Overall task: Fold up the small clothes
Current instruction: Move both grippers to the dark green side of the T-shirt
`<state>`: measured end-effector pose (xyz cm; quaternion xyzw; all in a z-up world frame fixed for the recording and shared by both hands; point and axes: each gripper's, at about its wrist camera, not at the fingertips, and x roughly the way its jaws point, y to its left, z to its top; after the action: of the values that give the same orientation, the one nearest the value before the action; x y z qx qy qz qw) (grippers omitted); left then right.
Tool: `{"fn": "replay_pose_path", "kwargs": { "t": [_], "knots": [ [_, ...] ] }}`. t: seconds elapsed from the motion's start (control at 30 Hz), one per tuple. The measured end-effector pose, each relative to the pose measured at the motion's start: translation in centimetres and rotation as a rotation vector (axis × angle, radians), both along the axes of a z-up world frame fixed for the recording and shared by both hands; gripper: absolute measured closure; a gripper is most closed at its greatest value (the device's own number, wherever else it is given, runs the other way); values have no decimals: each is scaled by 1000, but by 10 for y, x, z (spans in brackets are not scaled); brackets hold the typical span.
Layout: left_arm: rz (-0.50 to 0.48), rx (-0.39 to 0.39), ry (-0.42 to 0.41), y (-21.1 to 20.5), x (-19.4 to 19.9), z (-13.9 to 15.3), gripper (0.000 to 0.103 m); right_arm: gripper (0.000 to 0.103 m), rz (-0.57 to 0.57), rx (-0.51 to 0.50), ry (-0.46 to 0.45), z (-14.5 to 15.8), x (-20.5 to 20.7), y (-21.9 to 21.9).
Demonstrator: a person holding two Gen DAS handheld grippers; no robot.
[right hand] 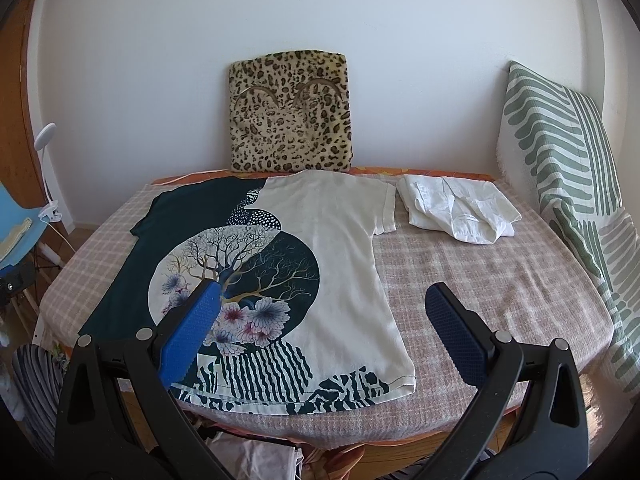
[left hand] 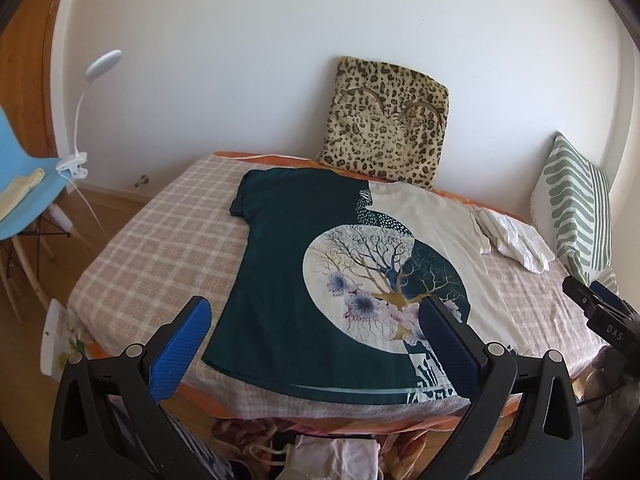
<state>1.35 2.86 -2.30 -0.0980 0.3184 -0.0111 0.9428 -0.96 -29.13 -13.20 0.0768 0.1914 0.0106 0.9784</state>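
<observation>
A dark green and cream T-shirt [right hand: 280, 264] lay flat at frame centre on the checked bed [right hand: 460, 264]. Both the left tongs [left hand: 314, 322] and right tongs [right hand: 322, 314] were wide apart, empty. Crumpled white clothing [right hand: 460, 212] sat upper right. "DAS" showed at the left view's right edge.

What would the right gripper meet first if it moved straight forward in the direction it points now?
Probably the T-shirt, on its pale right half, spread flat on the bed. The right gripper is open and holds nothing; depth is hard to judge here.
</observation>
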Motion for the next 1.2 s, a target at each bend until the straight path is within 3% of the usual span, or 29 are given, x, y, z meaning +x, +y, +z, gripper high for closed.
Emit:
{"fn": "replay_pose_path", "kwargs": {
  "t": [0.3,0.47,0.63,0.87,1.07,1.2],
  "knots": [
    [70,-91,120,35,7,-40,2,0,148,-48,-58,34,45,42],
    [118,-102,170,57,18,-62,11,0,231,-81,-67,56,84,84],
    [126,-151,240,73,35,-90,25,0,314,-41,-18,76,136,120],
    [134,-141,281,84,50,-114,27,0,379,37,40,98,215,162],
    [129,-144,302,92,58,-130,30,0,412,-26,88,111,275,213],
    [142,-175,309,100,62,-139,30,0,467,-20,170,109,318,252]
  ]
}}
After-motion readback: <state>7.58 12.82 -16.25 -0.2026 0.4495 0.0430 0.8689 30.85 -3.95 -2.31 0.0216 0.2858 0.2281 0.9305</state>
